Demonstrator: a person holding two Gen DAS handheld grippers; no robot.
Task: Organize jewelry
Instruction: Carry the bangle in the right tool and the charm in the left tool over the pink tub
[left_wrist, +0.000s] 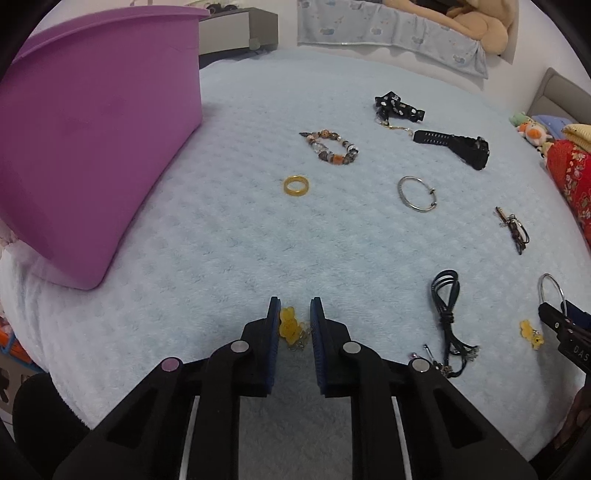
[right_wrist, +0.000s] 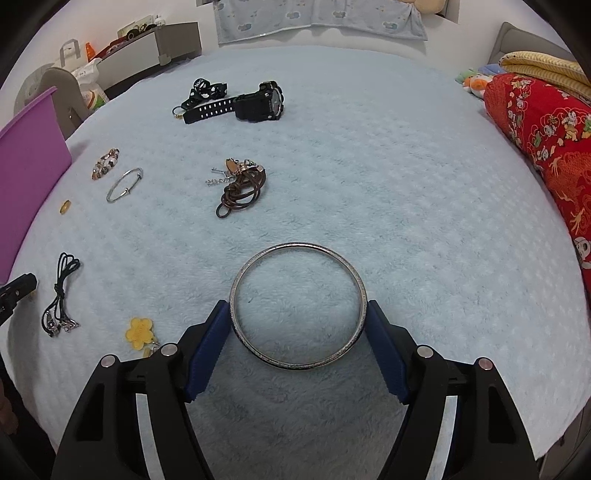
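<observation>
Down on a pale blue blanket (left_wrist: 229, 229), the left wrist view shows the left gripper (left_wrist: 294, 314) drawn narrow around a yellow bear charm (left_wrist: 288, 325), which lies between its blue pads (left_wrist: 274, 325); whether the pads actually press on the charm is hard to tell from this angle. Taking that charm as the landmark: a gold ring (left_wrist: 296, 185) lies well beyond it, and a beaded bracelet (left_wrist: 331, 147) farther still. A purple bin (left_wrist: 92, 147) stands up and to the left of it. Off to the right of the charm lies a black cord necklace (left_wrist: 448, 317), then a second yellow charm (left_wrist: 530, 332) beside the tip of the right gripper (left_wrist: 554, 317). A thin silver bangle (left_wrist: 417, 194) and a black watch (left_wrist: 456, 144) lie far beyond and to the right.

Next, the right wrist view, with the large silver bangle (right_wrist: 298, 306) as landmark. The right gripper (right_wrist: 298, 314) stands wide, its blue pads (right_wrist: 210, 339) touching the bangle's outer rim on either side. A yellow flower charm (right_wrist: 139, 332) lies left of the bangle, the black cord necklace (right_wrist: 61, 295) farther left. A brown leather cord bracelet (right_wrist: 240, 188) lies beyond the bangle, and the black watch (right_wrist: 255, 103) far beyond that.
</observation>
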